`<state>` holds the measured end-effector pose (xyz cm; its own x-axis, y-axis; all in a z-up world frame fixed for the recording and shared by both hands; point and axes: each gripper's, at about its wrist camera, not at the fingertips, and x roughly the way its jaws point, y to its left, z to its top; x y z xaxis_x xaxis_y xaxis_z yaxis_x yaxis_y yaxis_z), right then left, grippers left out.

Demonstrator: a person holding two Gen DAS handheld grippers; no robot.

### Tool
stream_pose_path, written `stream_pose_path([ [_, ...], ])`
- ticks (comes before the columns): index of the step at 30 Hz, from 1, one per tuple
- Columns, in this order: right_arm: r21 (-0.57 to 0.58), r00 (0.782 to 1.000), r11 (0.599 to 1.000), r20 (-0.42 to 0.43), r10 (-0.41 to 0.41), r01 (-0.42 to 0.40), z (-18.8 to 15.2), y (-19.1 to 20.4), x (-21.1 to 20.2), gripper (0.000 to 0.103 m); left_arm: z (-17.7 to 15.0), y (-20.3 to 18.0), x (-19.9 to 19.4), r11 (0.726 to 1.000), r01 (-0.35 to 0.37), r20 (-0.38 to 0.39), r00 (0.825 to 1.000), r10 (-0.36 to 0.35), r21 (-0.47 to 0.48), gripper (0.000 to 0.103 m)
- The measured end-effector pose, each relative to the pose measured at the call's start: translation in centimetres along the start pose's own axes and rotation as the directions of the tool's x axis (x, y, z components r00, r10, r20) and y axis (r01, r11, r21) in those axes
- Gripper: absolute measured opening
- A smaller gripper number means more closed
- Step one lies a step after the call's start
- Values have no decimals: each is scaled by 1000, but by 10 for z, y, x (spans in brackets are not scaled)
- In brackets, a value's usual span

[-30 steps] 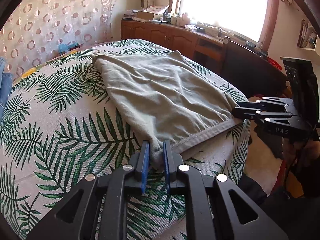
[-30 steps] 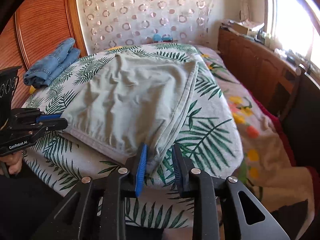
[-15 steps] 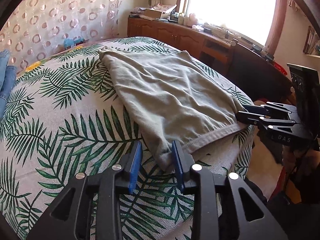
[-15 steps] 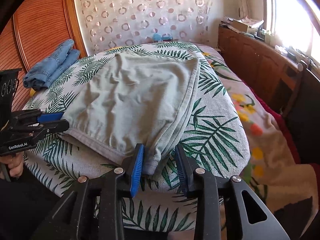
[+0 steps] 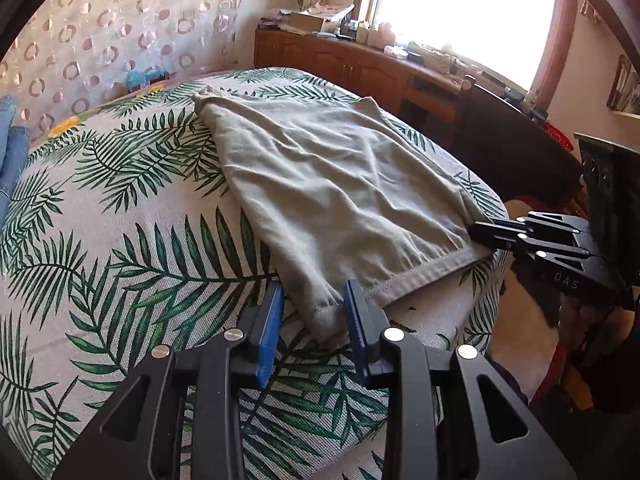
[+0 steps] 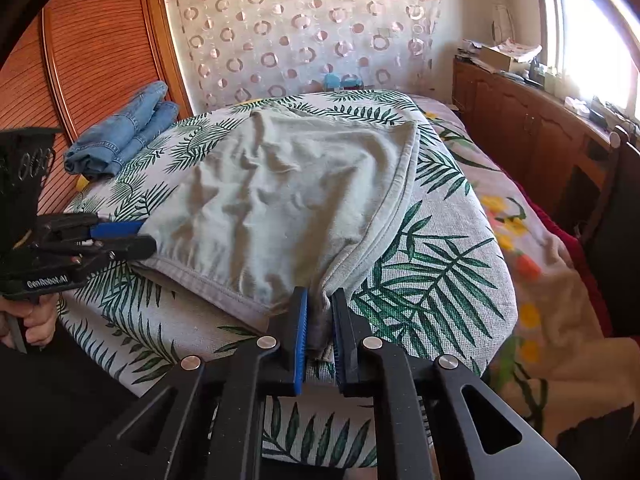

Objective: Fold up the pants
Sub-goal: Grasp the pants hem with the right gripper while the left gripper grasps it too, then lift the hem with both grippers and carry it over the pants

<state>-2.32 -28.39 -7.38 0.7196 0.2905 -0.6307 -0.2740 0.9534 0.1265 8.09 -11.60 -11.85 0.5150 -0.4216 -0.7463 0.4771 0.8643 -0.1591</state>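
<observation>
Grey-green cotton pants point(image 5: 344, 184) are laid flat on the palm-print bedspread point(image 5: 120, 240). At the near left corner the left gripper point(image 5: 314, 320) is held parted around the waistband, unpinched; at the right corner the right gripper point(image 6: 320, 322) has just been closed on cloth. Regripping on the left is needed before a fold is lifted.

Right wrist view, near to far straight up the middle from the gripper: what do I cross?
right gripper, shut on the corner of the grey-green pants → leaf-print bedspread → small blue object at the bed's far edge → circle-patterned curtain.
</observation>
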Motion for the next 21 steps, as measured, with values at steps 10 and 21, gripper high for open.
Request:
stream_pose_path([
  [10, 29, 1000, 999, 9, 22, -22, -1, -5, 1, 9, -2, 1, -2, 998, 48, -29, 998, -49, -31, 32],
  [21, 29, 1000, 999, 9, 23, -24, -1, -6, 1, 9, -1, -5, -3, 997, 79, -25, 997, -79, -15, 15],
])
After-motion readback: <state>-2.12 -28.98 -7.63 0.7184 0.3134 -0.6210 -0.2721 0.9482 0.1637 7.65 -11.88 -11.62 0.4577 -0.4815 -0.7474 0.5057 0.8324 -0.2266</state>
